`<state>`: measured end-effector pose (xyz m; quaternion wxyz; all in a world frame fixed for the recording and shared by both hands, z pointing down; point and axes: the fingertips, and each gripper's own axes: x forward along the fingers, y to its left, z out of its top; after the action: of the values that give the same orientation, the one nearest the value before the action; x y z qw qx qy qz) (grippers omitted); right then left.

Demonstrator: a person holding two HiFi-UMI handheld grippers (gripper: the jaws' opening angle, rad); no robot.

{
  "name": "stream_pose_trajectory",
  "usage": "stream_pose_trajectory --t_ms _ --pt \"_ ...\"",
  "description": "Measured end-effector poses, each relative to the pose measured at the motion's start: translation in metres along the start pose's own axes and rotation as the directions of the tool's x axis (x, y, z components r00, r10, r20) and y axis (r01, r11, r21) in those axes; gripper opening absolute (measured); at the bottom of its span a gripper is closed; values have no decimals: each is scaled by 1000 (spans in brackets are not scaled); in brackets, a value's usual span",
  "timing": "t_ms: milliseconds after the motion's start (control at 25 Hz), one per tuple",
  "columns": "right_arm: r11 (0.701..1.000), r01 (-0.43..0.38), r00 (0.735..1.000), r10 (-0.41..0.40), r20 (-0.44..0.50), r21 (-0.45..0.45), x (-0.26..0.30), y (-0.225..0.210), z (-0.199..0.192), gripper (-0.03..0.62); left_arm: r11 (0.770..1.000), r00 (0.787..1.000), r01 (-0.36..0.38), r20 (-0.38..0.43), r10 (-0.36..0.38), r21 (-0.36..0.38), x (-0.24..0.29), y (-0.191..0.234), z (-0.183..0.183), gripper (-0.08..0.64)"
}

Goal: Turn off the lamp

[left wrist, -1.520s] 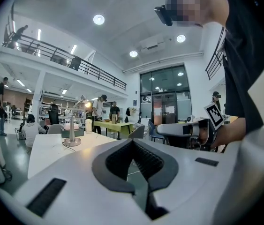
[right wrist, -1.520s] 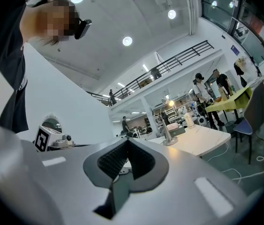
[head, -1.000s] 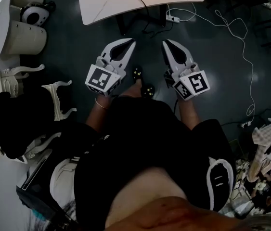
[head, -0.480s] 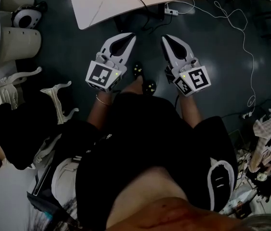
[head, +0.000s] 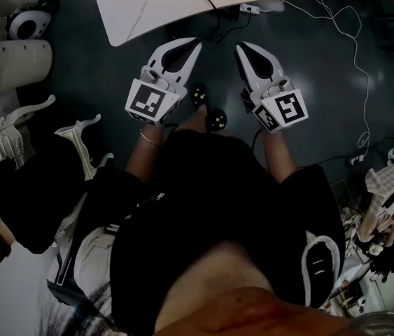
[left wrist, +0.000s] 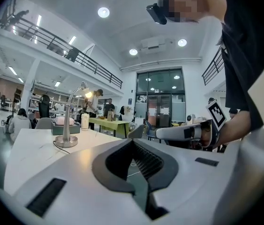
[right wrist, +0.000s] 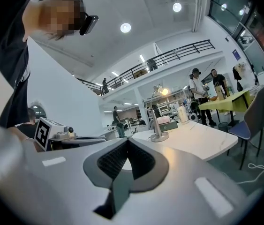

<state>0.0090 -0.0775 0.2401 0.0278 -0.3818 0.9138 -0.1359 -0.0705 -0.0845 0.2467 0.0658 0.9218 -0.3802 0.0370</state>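
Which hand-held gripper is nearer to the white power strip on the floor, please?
Right. In the head view, the right hand-held gripper sits just below the white power strip; the left hand-held gripper sits below it too, but clearly further left.

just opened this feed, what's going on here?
A person stands in front of a white marble-patterned table, holding the left gripper and the right gripper out towards it. Both grippers are shut with nothing between their jaws. The silver gooseneck desk lamp stands on that table with its head glowing, so it has not been turned off yet. Neither gripper touches the lamp.
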Motion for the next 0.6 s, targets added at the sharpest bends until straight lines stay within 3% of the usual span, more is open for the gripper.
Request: stream_pose_trajectory --t_ms 600 --pt "999 43 998 -44 -53 -6 31 -28 -39 0 998 999 31 -25 -33 -46 25 20 -37 6"
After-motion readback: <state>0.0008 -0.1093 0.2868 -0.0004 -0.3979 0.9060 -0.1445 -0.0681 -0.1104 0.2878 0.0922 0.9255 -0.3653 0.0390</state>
